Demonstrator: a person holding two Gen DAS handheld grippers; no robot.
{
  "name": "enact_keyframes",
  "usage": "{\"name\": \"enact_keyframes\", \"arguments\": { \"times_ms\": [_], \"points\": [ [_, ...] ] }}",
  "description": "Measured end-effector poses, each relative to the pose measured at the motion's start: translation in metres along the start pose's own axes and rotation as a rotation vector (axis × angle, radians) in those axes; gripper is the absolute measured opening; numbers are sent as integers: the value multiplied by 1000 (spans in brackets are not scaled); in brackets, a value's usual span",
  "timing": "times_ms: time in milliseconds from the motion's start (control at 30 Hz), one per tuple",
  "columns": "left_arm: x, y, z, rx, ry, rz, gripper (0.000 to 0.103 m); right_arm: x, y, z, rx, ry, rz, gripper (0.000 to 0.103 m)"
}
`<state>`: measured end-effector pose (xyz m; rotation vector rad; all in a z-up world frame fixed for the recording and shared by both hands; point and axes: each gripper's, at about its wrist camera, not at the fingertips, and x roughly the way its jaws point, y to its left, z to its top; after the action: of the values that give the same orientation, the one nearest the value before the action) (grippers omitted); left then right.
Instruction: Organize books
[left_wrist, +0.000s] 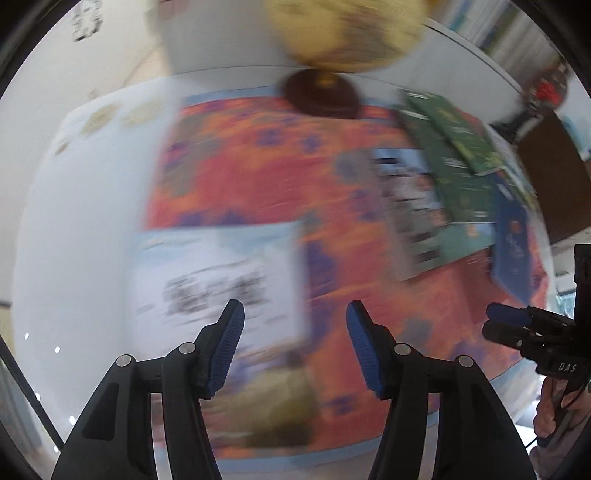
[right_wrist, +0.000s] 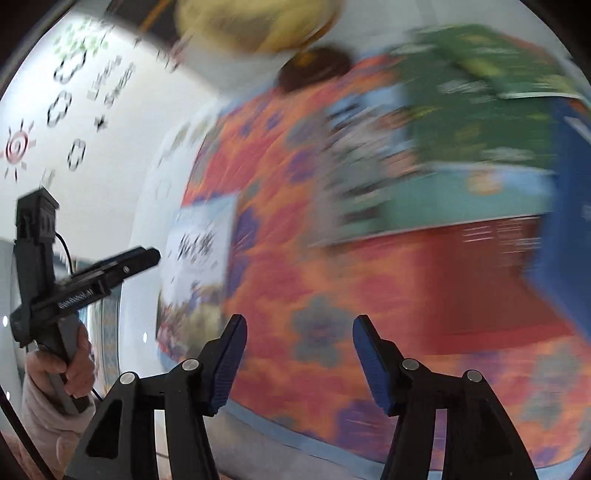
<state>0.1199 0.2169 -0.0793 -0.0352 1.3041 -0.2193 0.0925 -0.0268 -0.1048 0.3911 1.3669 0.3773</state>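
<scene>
From the left wrist, the left tongs gape empty above a pale, blurred book on the orange flowered cloth, with overlapping green books far right, while the right wrist shows the right tongs apart and empty, the book writing unreadable.

orange/purple floral cloth, green books, blue pads
</scene>
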Motion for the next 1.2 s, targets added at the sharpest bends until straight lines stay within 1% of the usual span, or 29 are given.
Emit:
{"name": "enact_keyframes", "arguments": {
  "times_ms": [33,100,167,200,233,300,467,533,600,667,700,767,833,900,933,967,1033,1067,1133,1200],
  "points": [
    [8,-26,9,23,2,-21,56,-19,-23,2,28,-35,-14,58],
    [17,-63,19,61,6,-41,56,-43,-54,4,71,-77,-28,58],
    [31,-108,26,117,15,-57,56,-67,-97,6,136,-116,-50,58],
    [40,-133,30,149,25,-65,56,-78,-120,7,169,-132,-57,58],
    [48,-151,32,171,32,-73,56,-84,-132,7,190,-142,-60,58],
    [64,-189,36,215,51,-94,56,-98,-175,5,266,-165,-64,58],
    [100,-257,44,267,93,-112,56,-108,-245,4,383,-178,-69,58],
    [111,-271,45,269,108,-107,56,-102,-260,3,414,-170,-65,58],
    [121,-282,45,268,128,-102,58,-99,-267,3,424,-164,-55,58],
    [122,-291,44,285,107,-81,60,-94,-270,6,421,-161,-43,58],
    [123,-294,44,289,107,-76,63,-94,-269,5,416,-166,-39,59],
    [124,-299,44,297,103,-55,64,-93,-267,6,398,-168,-31,60],
    [126,-302,46,305,104,-55,64,-86,-266,11,390,-167,-22,66],
    [126,-310,45,315,114,-85,64,-82,-262,14,379,-166,-5,70],
    [126,-313,43,317,125,-113,64,-80,-259,15,369,-160,-5,72],
    [126,-317,40,320,136,-121,67,-78,-257,16,360,-155,-7,74],
    [126,-323,30,363,131,-70,66,-76,-251,15,332,-147,-14,82],
    [126,-323,26,376,130,-59,66,-74,-248,15,325,-142,-13,82],
    [122,-320,18,371,136,-55,66,-73,-245,12,315,-130,-11,83],
    [116,-310,6,339,154,-74,66,-73,-243,6,300,-118,4,83]
  ]
}}
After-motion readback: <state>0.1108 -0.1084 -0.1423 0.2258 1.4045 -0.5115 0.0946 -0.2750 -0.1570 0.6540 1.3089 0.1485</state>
